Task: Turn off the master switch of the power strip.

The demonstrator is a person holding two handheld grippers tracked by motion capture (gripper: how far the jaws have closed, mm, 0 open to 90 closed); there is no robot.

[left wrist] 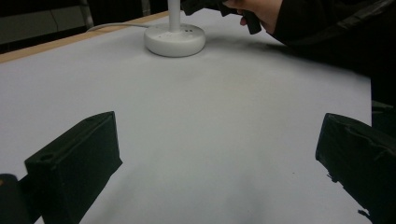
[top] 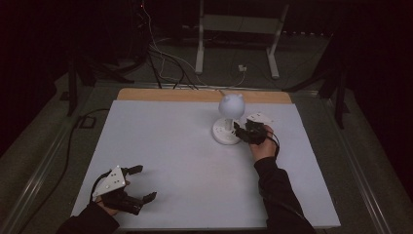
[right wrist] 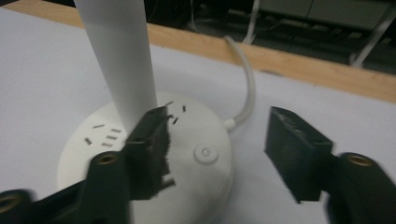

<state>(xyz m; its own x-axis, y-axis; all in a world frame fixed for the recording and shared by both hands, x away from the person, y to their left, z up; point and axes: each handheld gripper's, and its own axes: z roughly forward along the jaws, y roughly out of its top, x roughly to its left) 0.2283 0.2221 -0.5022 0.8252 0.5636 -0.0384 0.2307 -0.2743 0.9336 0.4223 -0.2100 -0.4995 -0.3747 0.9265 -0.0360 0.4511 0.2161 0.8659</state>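
Hovering over the lamp base (right wrist: 154, 154), the right gripper (right wrist: 215, 149) had its jaws spread fairly wide, nothing between the pads; only bare base and the round button (right wrist: 205, 153) sat in the gap. The left-hand pad in the right gripper view was close against the white stem (right wrist: 119, 60), whether touching I couldn't tell. The lamp (top: 229, 119) stood upright, center-right of the high view, near the wooden far edge (top: 160, 95) of the white table (top: 160, 156), round head (top: 231, 104) on top, the right gripper (top: 247, 131) just beside its base on the right. Its white cord (right wrist: 245, 79) ran off the back of the base toward the upper right of the right gripper view. Risks as I read them: the lamp looked top-heavy with a slim stem, so a sideways nudge from that near pad could've tilted it or skated the base across the smooth table. If the aim was the button, the pads were straddling it, not over it, so a push down would probably have landed a pad on the base rim or the marks beside the stem instead. The cord was close to the right-hand pad, and snagging it could've dragged the lamp. The left gripper (top: 136, 184) sat lower left of the high view, jaws wide, holding nothing, well apart from the lamp, so it offered no bracing if the lamp went over.
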